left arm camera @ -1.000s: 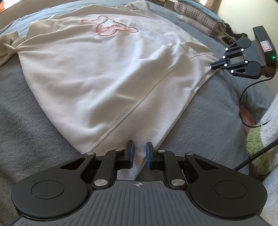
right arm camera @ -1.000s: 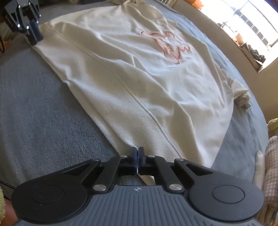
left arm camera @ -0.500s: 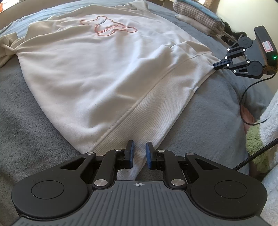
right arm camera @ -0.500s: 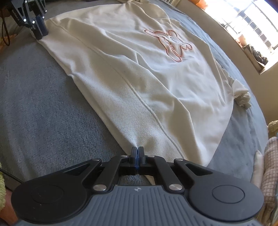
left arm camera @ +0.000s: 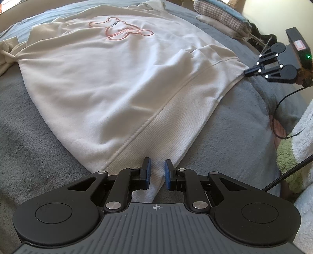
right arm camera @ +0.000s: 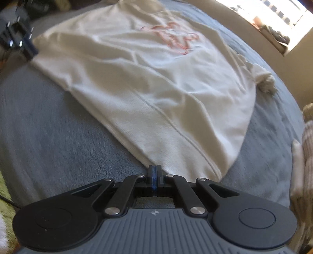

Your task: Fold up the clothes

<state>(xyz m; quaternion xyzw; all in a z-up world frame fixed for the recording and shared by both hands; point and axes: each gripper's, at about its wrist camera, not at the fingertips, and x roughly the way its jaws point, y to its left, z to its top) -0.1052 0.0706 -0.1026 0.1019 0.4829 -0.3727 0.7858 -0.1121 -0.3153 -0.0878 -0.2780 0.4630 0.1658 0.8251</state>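
A cream sweatshirt (left arm camera: 109, 78) with a pink outline print (left arm camera: 121, 29) lies flat on the grey blanket (left arm camera: 29, 136), its ribbed hem towards me. My left gripper (left arm camera: 157, 173) is open, and the hem's left corner lies between its blue pads without being pinched. In the right wrist view, my right gripper (right arm camera: 154, 175) is shut on the hem's other corner of the sweatshirt (right arm camera: 156, 88). The left wrist view shows that right gripper (left arm camera: 246, 73) at the far right, touching the cloth corner. The left gripper (right arm camera: 29, 50) appears at the far left of the blurred right wrist view.
A pile of folded clothes (left arm camera: 219, 13) sits at the back right of the bed. A green and white fleecy cloth (left arm camera: 293, 156) and a black cable (left arm camera: 281, 101) lie along the right edge. A bunched sleeve (right arm camera: 266, 82) trails off the sweatshirt's far side.
The right gripper is moving while holding its hem corner, and its view has blurred and shifted. The left gripper stays open over the hem.
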